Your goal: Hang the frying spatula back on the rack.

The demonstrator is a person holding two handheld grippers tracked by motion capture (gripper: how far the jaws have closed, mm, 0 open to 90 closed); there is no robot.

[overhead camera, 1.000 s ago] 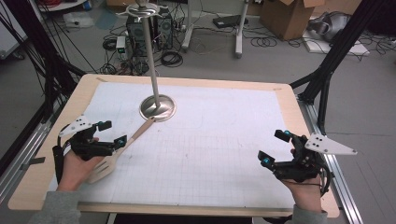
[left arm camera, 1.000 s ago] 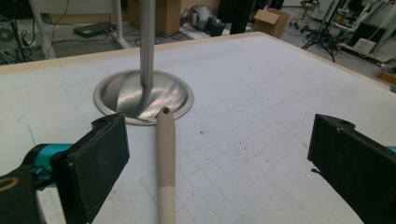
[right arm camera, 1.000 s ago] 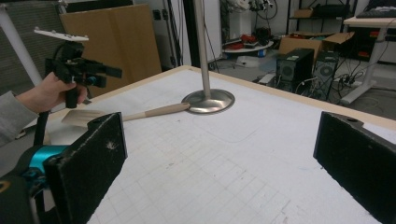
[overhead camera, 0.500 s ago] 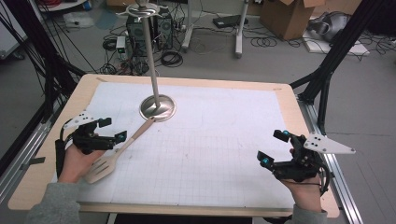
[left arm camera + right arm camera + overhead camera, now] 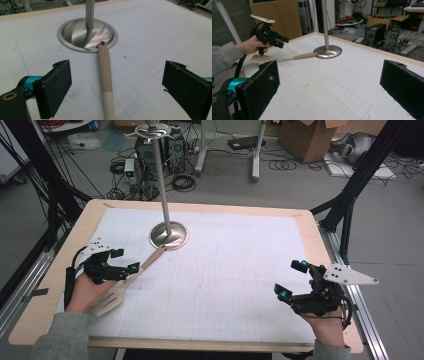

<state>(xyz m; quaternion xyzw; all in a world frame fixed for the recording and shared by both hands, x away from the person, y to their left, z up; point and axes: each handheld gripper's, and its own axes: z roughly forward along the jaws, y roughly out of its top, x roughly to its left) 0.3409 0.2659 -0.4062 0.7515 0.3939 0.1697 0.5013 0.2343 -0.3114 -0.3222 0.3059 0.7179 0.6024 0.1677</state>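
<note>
Near the left edge of the table (image 5: 60, 320), the left gripper (image 5: 117, 267) hovers over the spatula (image 5: 125, 285), its jaws spread wide and holding nothing; in the left gripper view the beige handle (image 5: 105, 75) runs up between the two black pads (image 5: 56, 87), clear of both, so the claw looks lined up to close across the handle rather than the blade; that is a judgement, since no contact shows. The spatula lies flat on the white gridded mat (image 5: 225, 285), blade toward the front-left corner and handle slanting toward the middle of the back edge; its holed tip just touches the rim of the steel stand base (image 5: 169, 236), from which a thin pole (image 5: 161, 175) rises; the hole suggests the spatula is meant to hang from the hooks at the top of the pole, which would explain why it sits so close to the stand. Over by the right edge, toward the front-right corner, the right gripper (image 5: 292, 280) rests low in the person's hand, jaws likewise released and empty; it stands well apart from the spatula, probably waiting until the left one has lifted it.
</note>
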